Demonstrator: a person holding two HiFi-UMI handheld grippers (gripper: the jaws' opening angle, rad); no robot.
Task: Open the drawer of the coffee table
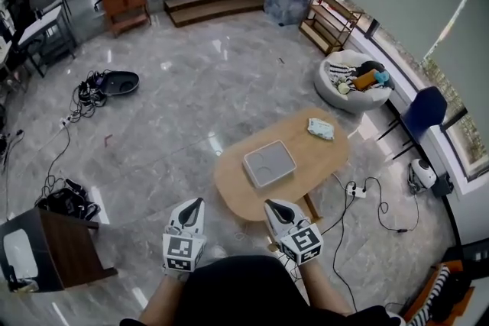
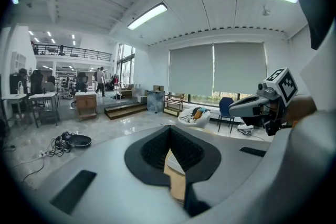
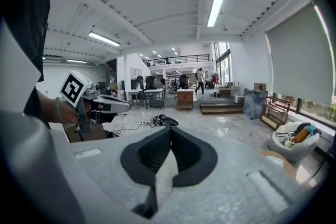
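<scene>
Coffee table (image 1: 321,156): oval wood top on the glossy floor (image 1: 191,88), just ahead of both grippers and a bit to their right. Its drawer must sit under that top, but no view shows the front, so I can't tell whether it's shut or pulled out. Grey tray (image 1: 269,163) sits mid-top and a small pale packet (image 1: 321,129) lies toward the far end; both look loose. Power strip (image 1: 353,191) and cable (image 1: 382,198) lie on the floor just beside the table's right end. Left gripper (image 1: 194,204) and right gripper (image 1: 273,204) are held side by side close to the body, at the table's near end and touching nothing. Both pairs of jaws are together, pads meeting, nothing between them; the wood seen under the left tips is just the table further off. That fits either heading in for the pull or backing off after one. Either way, my read is to get the drawer front in sight by dropping the view below the top. Any pull should run straight along the slides, since slim legs (image 1: 310,204) on that floor may let the table skate and the tray slide. Keep feet off the cable.
</scene>
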